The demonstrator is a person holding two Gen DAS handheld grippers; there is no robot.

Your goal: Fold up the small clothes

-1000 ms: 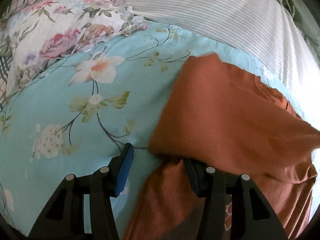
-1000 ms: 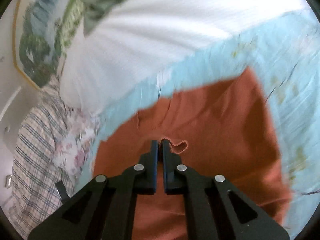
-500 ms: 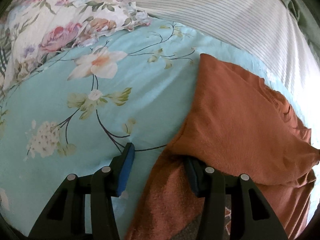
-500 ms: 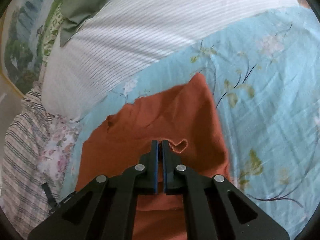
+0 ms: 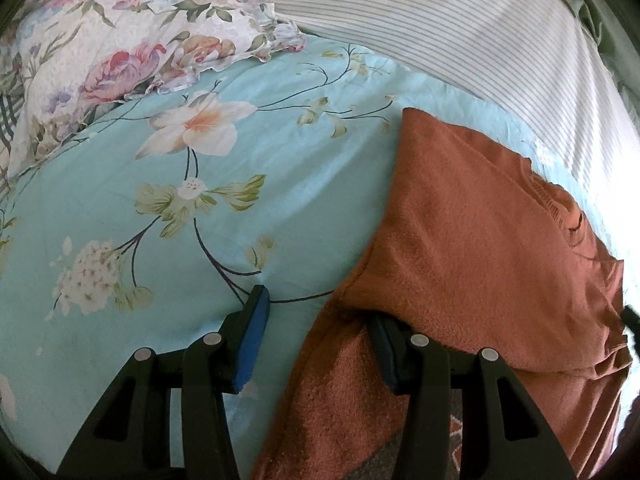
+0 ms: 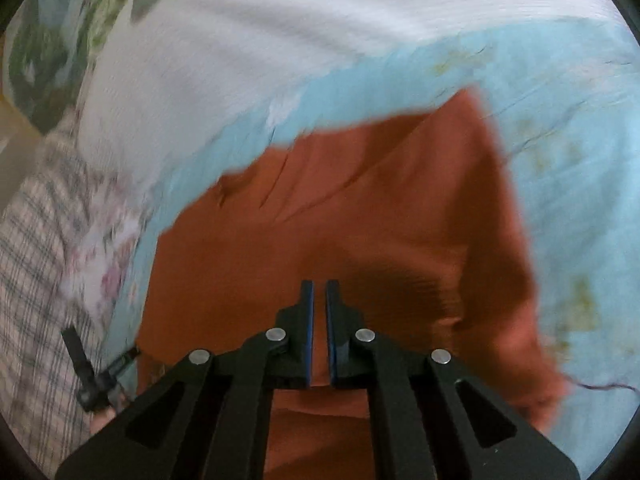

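Note:
A rust-orange knit garment (image 5: pixel 480 240) lies on the light-blue flowered bedsheet (image 5: pixel 200 240), with one flap folded over itself. My left gripper (image 5: pixel 318 308) stands open at the garment's near left edge. Its left finger (image 5: pixel 256 320) rests on the bare sheet, and the tip of its right finger is hidden under the folded flap. In the blurred right wrist view my right gripper (image 6: pixel 319 284) hangs low over the middle of the garment (image 6: pixel 360 208). Its jaws are opening, a narrow slit shows between the blue pads, and no cloth is pinched there.
A floral ruffled pillow (image 5: pixel 120 52) lies at the far left, and a white striped cover (image 5: pixel 440 32) runs along the back. A plaid cloth (image 6: pixel 32 280) fills the left edge of the right wrist view. Bare sheet (image 6: pixel 580 120) stretches beside the garment.
My right gripper has sunk toward the garment and let go of the curled hem it pinched; its jaws have parted a little. The lifted flap now lies flat. The left gripper has kept still.

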